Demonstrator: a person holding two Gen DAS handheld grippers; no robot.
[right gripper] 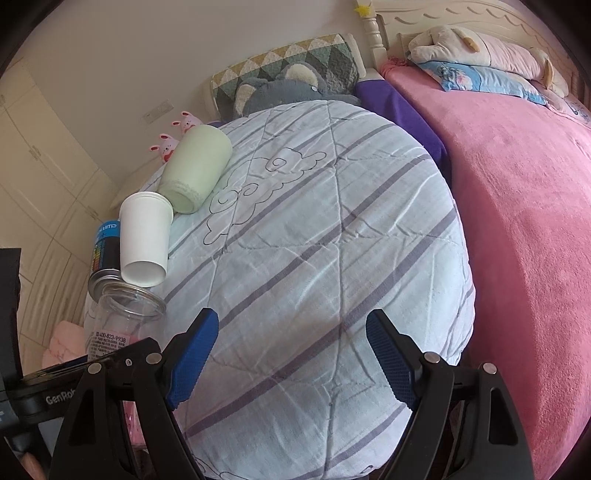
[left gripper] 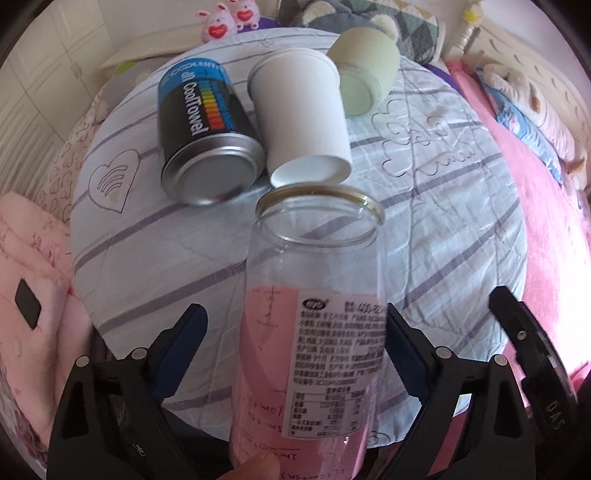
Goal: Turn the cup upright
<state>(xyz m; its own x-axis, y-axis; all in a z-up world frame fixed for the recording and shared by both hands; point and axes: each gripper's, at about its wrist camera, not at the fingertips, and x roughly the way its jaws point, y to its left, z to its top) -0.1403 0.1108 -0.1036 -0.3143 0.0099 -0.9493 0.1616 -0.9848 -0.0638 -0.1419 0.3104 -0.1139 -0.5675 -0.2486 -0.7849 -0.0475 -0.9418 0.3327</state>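
Observation:
A clear plastic jar (left gripper: 314, 295) with a white label stands upright between my left gripper's (left gripper: 295, 347) blue fingers, mouth up. The right finger (left gripper: 406, 354) touches it; a gap shows beside the left finger (left gripper: 181, 350). A fingertip shows below the jar. The jar also shows in the right wrist view (right gripper: 122, 317) at far left. My right gripper (right gripper: 291, 354) is open and empty above the striped quilt (right gripper: 314, 240). A white paper cup (left gripper: 303, 122) lies on its side, as do a black CoolTowel can (left gripper: 207, 136) and a pale green cup (left gripper: 362, 70).
The round quilted surface drops off at its edges. A pink blanket (right gripper: 517, 206) covers the bed to the right, with plush toys and pillows (right gripper: 480, 59) at the headboard. Pink bunny toys (left gripper: 229, 18) and a grey plush (right gripper: 280, 88) lie at the far edge.

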